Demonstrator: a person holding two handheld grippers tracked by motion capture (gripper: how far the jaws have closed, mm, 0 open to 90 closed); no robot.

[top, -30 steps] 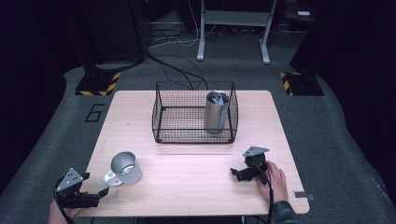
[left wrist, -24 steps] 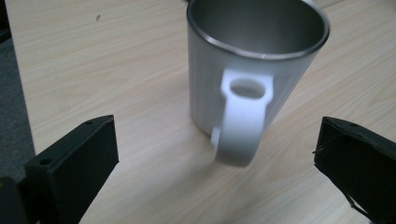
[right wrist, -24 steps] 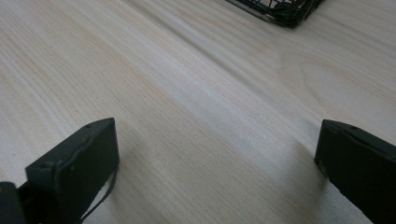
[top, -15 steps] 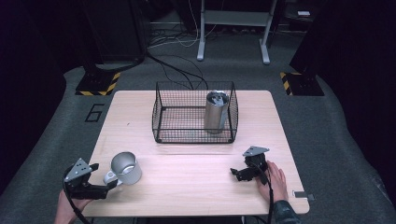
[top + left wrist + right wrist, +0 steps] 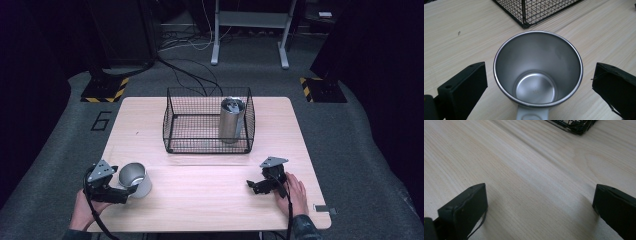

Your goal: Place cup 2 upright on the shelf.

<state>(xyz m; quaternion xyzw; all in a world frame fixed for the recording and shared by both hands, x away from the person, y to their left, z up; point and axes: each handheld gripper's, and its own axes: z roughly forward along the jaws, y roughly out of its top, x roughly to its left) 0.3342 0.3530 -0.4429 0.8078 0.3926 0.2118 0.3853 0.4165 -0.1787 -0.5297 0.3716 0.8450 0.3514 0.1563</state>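
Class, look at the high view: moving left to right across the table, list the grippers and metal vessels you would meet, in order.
left gripper → steel cup → tall steel tumbler in the wire basket → right gripper

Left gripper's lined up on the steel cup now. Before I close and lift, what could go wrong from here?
1. The left gripper is open with its jaws wide of the cup, gaps on both sides; closing off-centre may nudge or tip it.
2. The cup is smooth, tapered steel, so it may slip in a light grip.
3. The wire basket already holds a tall steel cylinder at its right; a cup lowered there could knock it.
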